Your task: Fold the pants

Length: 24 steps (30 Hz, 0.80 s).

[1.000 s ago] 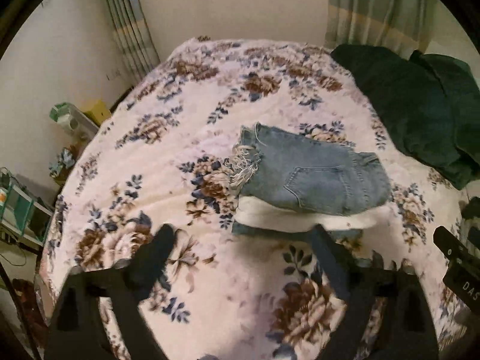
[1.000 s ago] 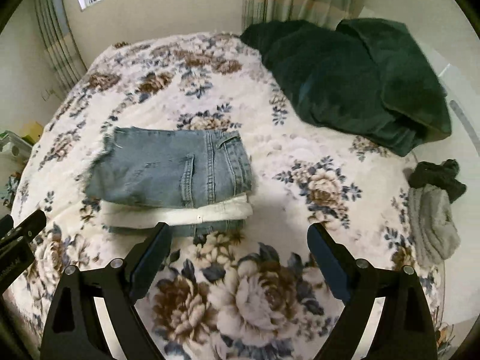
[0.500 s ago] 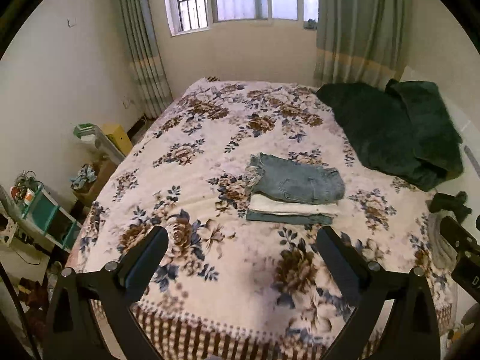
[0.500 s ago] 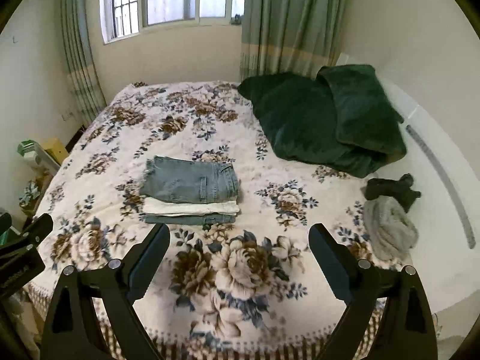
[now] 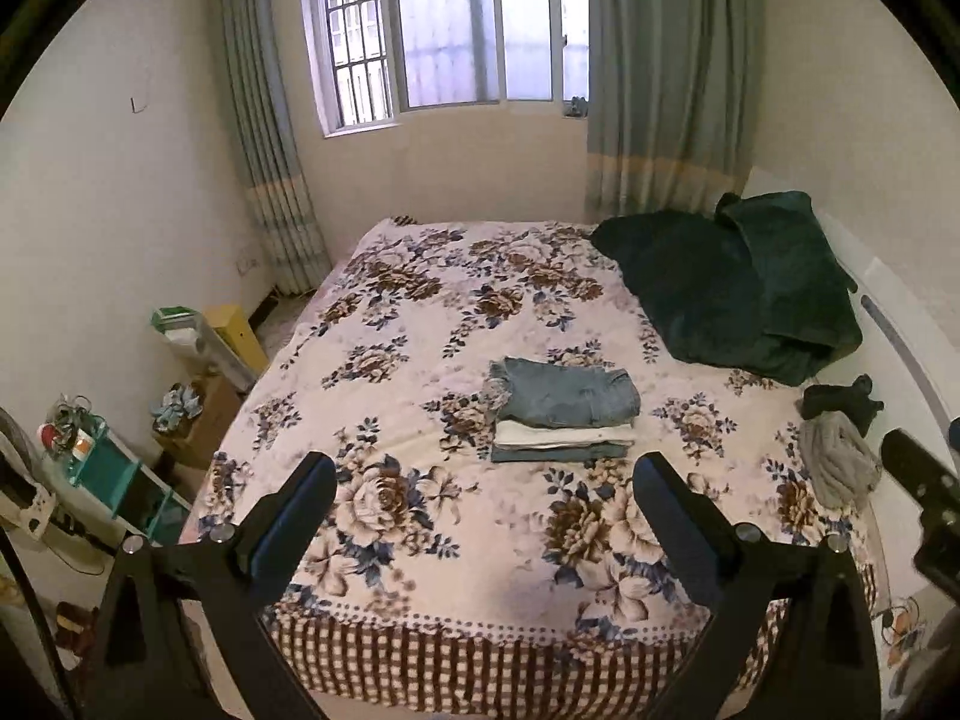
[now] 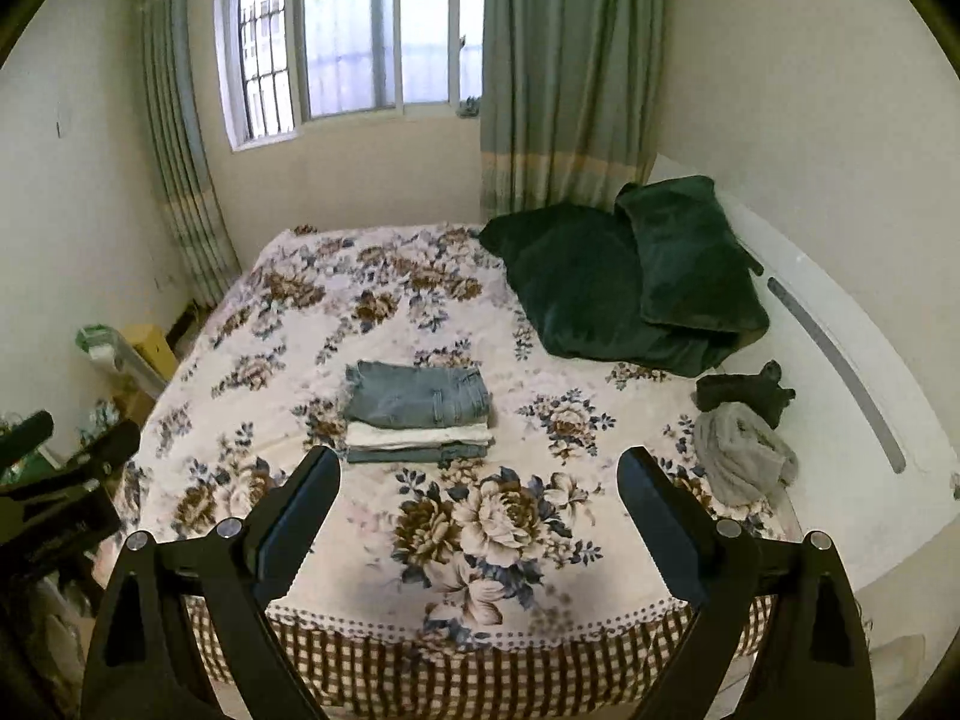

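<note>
Left gripper (image 5: 483, 483): jaws wide apart, holding nothing, above the near end of the bed.
Right gripper (image 6: 480, 477): jaws wide apart, holding nothing.
Pants (image 5: 564, 399): folded blue denim on top of a small stack mid-bed (image 5: 420, 324), well apart from both grippers.
Blanket (image 6: 612, 285): dark green, bunched at the far right corner.

You held two hand-held grippers, the left hand-held gripper (image 5: 480, 510) and the right hand-held gripper (image 6: 480, 498). One bed (image 6: 498, 546) carried three folded pants in one stack (image 6: 417, 414), one dark green blanket (image 6: 606, 288), one grey garment (image 6: 744, 456) and one black garment (image 6: 744, 393).
</note>
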Available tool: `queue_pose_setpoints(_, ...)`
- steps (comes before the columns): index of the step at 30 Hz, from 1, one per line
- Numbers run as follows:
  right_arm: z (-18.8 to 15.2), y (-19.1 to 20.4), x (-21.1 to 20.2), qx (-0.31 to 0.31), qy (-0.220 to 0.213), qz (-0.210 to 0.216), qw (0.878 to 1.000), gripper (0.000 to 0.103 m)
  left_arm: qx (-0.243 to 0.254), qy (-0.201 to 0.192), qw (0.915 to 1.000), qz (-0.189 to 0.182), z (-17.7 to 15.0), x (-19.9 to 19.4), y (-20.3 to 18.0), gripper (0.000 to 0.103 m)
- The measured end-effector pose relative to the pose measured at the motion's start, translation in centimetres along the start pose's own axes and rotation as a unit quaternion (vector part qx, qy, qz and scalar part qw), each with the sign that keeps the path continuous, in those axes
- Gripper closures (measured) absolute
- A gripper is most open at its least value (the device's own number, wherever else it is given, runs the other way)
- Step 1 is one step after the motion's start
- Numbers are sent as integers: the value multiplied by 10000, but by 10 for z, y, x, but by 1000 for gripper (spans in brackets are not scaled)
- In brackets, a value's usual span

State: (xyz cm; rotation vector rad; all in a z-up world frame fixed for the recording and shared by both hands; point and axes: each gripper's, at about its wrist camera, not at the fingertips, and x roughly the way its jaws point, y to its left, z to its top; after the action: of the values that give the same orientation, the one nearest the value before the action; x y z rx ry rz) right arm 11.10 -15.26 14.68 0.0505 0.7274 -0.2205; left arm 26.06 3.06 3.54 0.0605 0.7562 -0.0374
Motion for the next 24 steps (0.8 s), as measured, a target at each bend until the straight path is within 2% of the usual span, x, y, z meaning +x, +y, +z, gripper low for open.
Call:
queue_pose_setpoints(2, 0, 2, -14, -8, -3, 23, 10000, 7, -26, 117, 9999, -81, 0, -6, 3, 2)
queue_pose_setpoints(6, 1, 4, -35, -110, 84, 161, 9998, 7, -61, 106, 9999, -48, -3, -21, 3, 2)
queue_pose_setpoints(11, 6, 2, -36, -228, 199, 372, 9989, 7, -231, 125, 9997, -13, -8, -29, -1, 2)
queue_pose_setpoints(17, 20, -8, -13, -306, 199, 452, 9983, 7, -376, 184, 9991, 75, -5, -18, -9, 2)
queue_pose_setpoints(24, 47, -23, 38, -184, 33, 317, 9993, 6, -517, -93, 9980, 342, 8, 7, -14, 0)
